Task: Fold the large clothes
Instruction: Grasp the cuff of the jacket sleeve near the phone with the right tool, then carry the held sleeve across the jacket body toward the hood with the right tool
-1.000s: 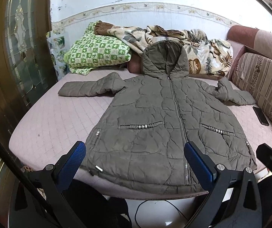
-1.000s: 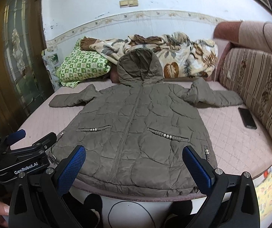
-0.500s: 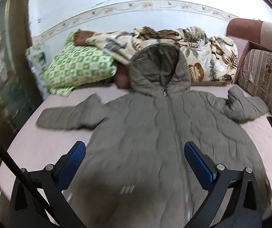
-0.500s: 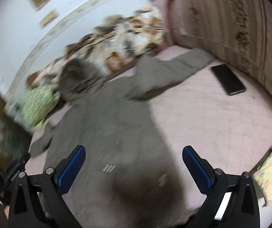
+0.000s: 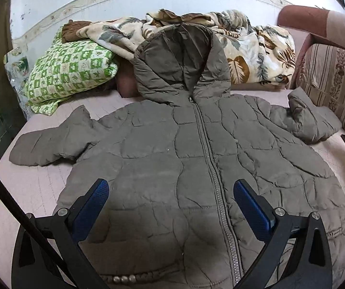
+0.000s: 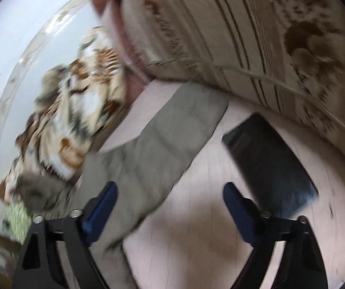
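Observation:
A grey-brown quilted hooded coat (image 5: pixel 184 159) lies flat, zipped, front up on the pink bed, hood toward the wall and both sleeves spread out. My left gripper (image 5: pixel 170 197) is open and empty, hovering over the coat's middle near the zipper. My right gripper (image 6: pixel 170 200) is open and empty, tilted, just above the coat's right sleeve (image 6: pixel 162 139), which runs toward the sofa back. The right wrist view is motion-blurred.
A black phone (image 6: pixel 268 161) lies on the bed (image 6: pixel 196 240) right of the sleeve, beside the striped sofa back (image 6: pixel 268 36). A green checked pillow (image 5: pixel 69 72) and a leaf-print blanket (image 5: pixel 252 50) are piled by the wall.
Both grippers moved forward over the bed. The left now hovers over the coat's chest; the right swung right and tilted, closing in on the right sleeve and phone.

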`<action>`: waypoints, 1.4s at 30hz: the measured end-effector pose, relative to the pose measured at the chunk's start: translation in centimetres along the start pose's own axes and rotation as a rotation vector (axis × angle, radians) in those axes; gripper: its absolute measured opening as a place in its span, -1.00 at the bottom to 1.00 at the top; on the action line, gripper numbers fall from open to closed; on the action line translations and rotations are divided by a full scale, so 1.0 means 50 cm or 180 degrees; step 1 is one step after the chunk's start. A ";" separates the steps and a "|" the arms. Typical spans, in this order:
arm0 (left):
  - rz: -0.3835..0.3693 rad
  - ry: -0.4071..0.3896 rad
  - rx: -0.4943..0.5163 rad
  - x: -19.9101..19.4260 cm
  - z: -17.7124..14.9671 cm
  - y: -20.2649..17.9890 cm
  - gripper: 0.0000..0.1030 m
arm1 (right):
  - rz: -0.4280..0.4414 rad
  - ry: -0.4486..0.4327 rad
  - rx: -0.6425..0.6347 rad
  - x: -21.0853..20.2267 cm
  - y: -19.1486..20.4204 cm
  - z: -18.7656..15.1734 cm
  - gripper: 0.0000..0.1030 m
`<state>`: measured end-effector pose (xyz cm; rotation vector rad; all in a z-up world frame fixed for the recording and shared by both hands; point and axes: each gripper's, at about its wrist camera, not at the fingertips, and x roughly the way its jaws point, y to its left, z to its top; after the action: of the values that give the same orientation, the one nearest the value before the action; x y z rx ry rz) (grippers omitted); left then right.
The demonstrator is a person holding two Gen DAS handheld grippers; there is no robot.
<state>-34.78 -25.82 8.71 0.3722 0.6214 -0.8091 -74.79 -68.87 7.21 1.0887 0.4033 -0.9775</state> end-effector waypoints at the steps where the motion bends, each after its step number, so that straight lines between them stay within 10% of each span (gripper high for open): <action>1: -0.0002 0.0010 0.0014 0.004 0.000 -0.001 1.00 | 0.0031 0.0015 0.0042 0.019 -0.004 0.016 0.42; 9: -0.0056 0.0014 0.0041 0.009 -0.001 -0.001 1.00 | -0.0297 -0.0096 0.0141 0.153 -0.039 0.101 0.05; 20: -0.0185 0.0250 -0.0154 0.046 0.001 0.019 1.00 | -0.0430 -0.0160 0.0161 0.249 -0.075 0.157 0.06; 24: -0.0258 0.0326 -0.0275 0.050 -0.001 0.029 1.00 | -0.0403 -0.0149 -0.0042 0.265 -0.068 0.163 -0.64; 42: -0.0123 0.0223 -0.0402 0.035 0.007 0.053 1.00 | -0.0194 -0.1381 -0.0659 -0.110 0.121 0.140 -0.74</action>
<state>-31.71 -25.28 8.06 0.2750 0.7433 -0.7920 -73.98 -71.75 17.55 0.6568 0.1769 -1.1651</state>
